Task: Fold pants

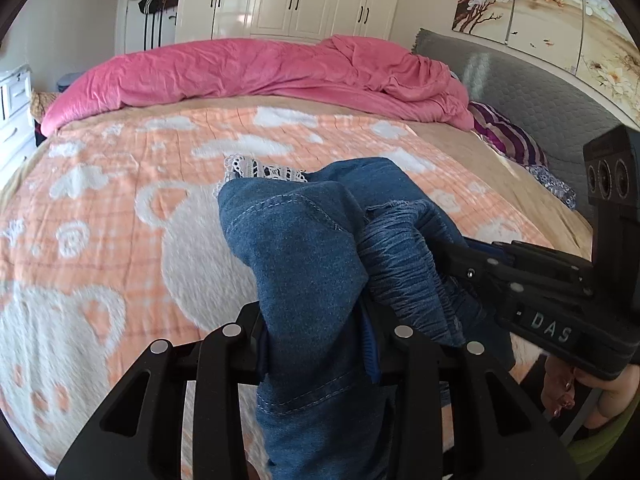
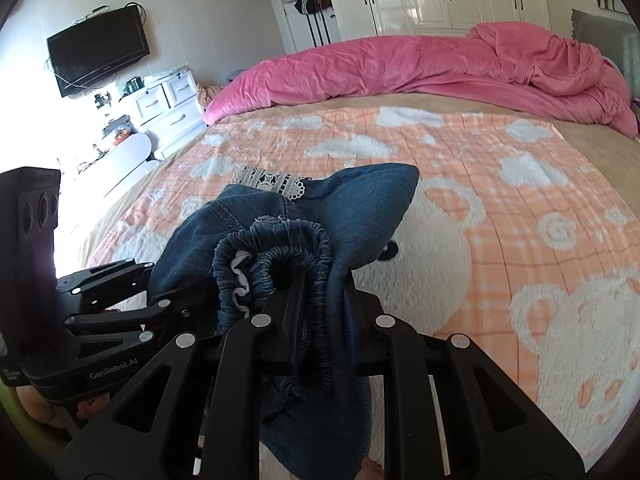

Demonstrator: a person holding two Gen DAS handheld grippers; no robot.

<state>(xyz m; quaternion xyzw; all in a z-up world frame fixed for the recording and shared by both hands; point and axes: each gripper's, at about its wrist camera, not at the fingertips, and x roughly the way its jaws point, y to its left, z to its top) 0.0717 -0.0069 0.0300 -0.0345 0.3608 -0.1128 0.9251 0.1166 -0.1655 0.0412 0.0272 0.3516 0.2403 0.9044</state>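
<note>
The left gripper has its jaws clamped on the blue denim pants, bunched above the bed; the right gripper pinches their elastic waistband. Only the right wrist view shows a wall television.

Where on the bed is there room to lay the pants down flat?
The orange blanket lies bare between the pink duvet and the grippers, wide on both sides of the pants. It's crowded near the front, where the left gripper and right gripper bunch the cloth together.
</note>
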